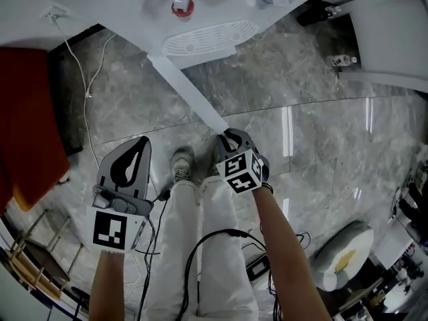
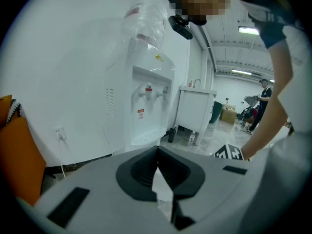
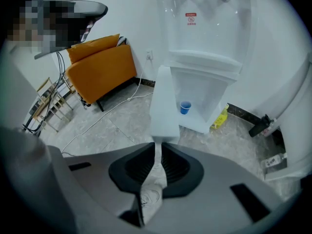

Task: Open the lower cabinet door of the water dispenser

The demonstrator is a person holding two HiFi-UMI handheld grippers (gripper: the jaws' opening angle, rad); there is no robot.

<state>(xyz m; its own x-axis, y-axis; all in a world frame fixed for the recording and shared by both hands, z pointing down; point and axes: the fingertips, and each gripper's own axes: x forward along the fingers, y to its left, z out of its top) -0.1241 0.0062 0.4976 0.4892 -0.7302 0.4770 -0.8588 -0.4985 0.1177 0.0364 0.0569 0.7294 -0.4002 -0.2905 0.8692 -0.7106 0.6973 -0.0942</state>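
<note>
White lower cabinet door [image 1: 188, 92] of the water dispenser [image 3: 204, 33] stands swung well out, with a blue cup [image 3: 185, 107] visible inside, so I judge the opening nearly done. My right gripper [image 3: 157, 149], angled steeply down, pinches the door's free edge. My left gripper [image 2: 158, 154] hangs aside, jaws together, empty
</note>
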